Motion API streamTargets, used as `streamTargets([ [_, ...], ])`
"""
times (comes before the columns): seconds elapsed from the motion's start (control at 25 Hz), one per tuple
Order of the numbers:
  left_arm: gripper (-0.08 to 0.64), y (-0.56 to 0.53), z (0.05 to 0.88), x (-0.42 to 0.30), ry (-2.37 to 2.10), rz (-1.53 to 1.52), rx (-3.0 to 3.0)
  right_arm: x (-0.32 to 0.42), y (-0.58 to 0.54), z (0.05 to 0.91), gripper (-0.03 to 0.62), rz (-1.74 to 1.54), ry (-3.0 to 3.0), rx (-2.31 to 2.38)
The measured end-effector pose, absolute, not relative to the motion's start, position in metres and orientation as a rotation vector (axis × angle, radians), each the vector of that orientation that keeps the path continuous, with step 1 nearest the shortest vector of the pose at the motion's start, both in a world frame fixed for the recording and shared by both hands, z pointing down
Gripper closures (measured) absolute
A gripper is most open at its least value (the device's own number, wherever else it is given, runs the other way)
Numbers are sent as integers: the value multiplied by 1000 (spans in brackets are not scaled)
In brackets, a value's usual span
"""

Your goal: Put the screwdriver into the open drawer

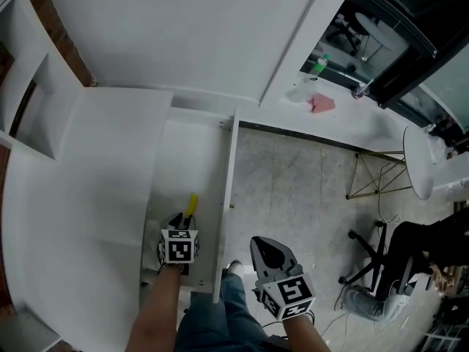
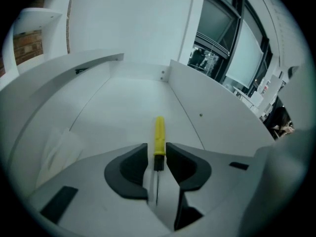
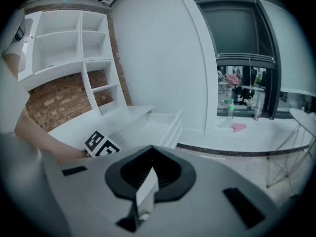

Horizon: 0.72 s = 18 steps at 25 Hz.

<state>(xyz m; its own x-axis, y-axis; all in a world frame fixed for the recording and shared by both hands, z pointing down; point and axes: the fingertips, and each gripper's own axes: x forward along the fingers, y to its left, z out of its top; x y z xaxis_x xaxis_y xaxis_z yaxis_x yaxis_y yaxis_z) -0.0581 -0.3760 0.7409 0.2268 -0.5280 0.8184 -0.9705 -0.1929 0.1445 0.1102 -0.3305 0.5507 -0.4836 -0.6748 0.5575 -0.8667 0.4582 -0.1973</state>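
The screwdriver, with a yellow handle and a thin metal shaft, lies on the floor of the open white drawer near its front. My left gripper reaches down into the drawer over the shaft end. In the left gripper view the screwdriver lies straight along the drawer floor between the dark pads, with a narrow gap on each side; the left gripper is open. My right gripper hangs outside the drawer, over the floor, shut and empty, its jaw tips meeting.
White cabinet top left of the drawer, open shelves behind. A white ledge carries a pink object and a green-capped bottle. Wire-legged table and office chair stand on the speckled floor at right.
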Motion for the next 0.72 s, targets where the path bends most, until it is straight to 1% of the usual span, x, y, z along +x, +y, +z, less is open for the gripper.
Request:
streamTargets([
  [0.16, 437, -368, 718, -63, -1417, 782, 1838, 111, -334, 531, 581, 605, -2329, 1307],
  [0.44, 443, -356, 637, -75, -1565, 646, 1918, 107, -343, 479, 581, 516, -2405, 1369],
  [0.64, 475, -343, 573, -90, -1714, 523, 1965, 109, -344, 440, 581, 418, -2505, 1398],
  [0.68, 493, -340, 560, -95, -1758, 517, 1972, 109, -343, 433, 581, 401, -2524, 1404],
  [0.72, 535, -337, 547, -101, -1807, 516, 1978, 110, -341, 425, 581, 380, -2543, 1404],
])
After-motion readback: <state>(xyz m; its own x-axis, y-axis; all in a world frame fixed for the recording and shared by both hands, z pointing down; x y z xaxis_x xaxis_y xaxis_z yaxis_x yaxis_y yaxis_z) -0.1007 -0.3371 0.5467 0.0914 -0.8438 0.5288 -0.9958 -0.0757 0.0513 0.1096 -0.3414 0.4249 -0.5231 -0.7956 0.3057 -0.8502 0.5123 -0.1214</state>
